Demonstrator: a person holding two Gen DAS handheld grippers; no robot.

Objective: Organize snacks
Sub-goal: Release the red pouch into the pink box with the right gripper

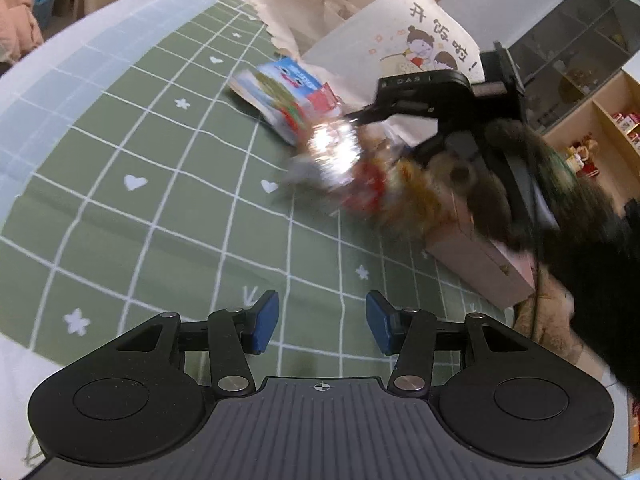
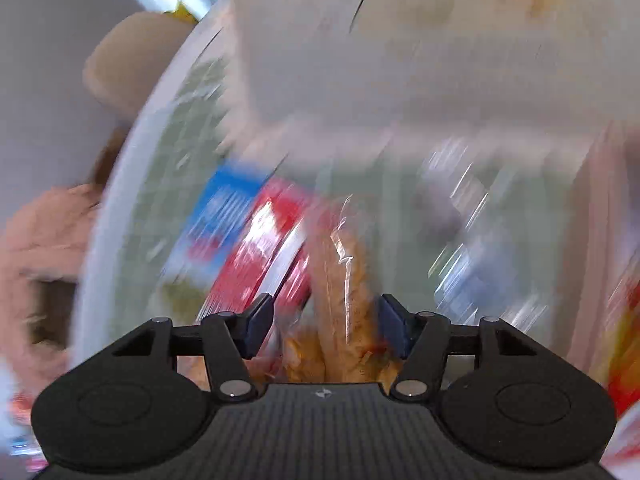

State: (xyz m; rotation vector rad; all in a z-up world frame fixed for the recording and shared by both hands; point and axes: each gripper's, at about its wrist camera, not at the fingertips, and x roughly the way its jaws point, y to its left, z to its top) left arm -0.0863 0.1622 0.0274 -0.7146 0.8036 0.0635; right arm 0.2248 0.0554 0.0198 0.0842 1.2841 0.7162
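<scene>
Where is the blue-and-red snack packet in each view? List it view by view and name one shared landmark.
Left wrist view: the blue-and-red snack packet lies on the green grid tablecloth, upper centre, beside the white illustrated bag.
Right wrist view: the same packet, badly blurred, sits left of centre, just beyond the right gripper and the clear-wrapped snack between its fingers.
Shared landmark: the green grid tablecloth.

Bright, fisheye-warped; right view heavily motion-blurred

a home: green grid tablecloth (image 1: 160,208), glass-door cabinet (image 1: 576,52), wooden shelves (image 1: 608,120).
</scene>
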